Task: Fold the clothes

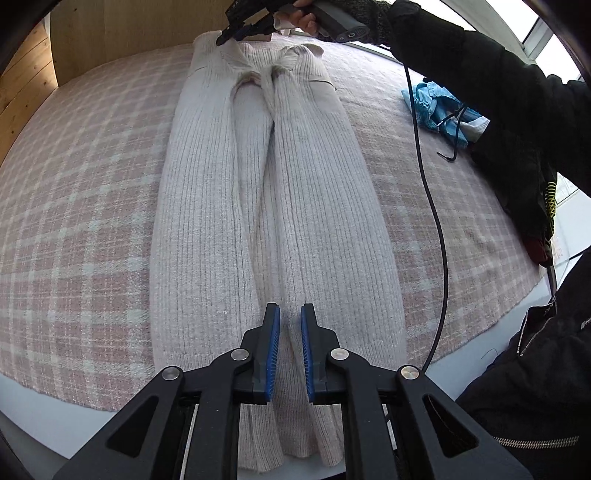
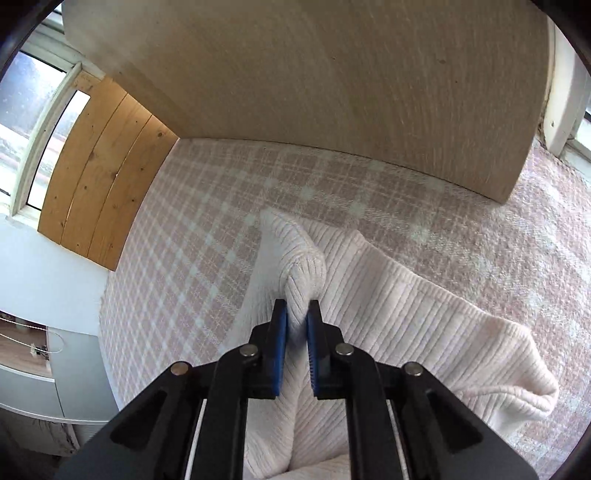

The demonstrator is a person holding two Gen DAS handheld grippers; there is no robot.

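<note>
A pair of pale ribbed knit trousers (image 1: 258, 206) lay stretched out on a bed covered by a pink and white plaid blanket (image 1: 85, 206), the two legs side by side and running straight away from the left gripper (image 1: 290, 317) toward the waistband at the far end. The left gripper pointed steeply down over the near ends of the legs, its blue-padded jaws drawn almost together, with knit fabric showing in the narrow slot between them; whether the pads actually pinched that fabric could not be told from its own camera.

At the far end, well ahead of the left gripper, the right gripper (image 1: 225, 37) reached in from above, held by a hand (image 1: 303, 18) in a dark sleeve (image 1: 461, 62). In the right wrist view, the right gripper (image 2: 297, 308) had its jaws closed on a raised fold of the waistband (image 2: 299, 266), which bunched up between the blue pads and stood above the rest of the cloth. The waistband spread away to that gripper's right, one corner curling over.

Beyond the right gripper stood a light wooden headboard (image 2: 332, 85), with pine planks (image 2: 99, 166) to its left. To the right of the left gripper, a black cable (image 1: 428, 184) hung across the blanket, and a crumpled blue garment (image 1: 439, 107) lay farther off on that side. A dark jacket with a zip (image 1: 528, 387) filled the near right corner; a scrap of white lettering on it was too small to read.
</note>
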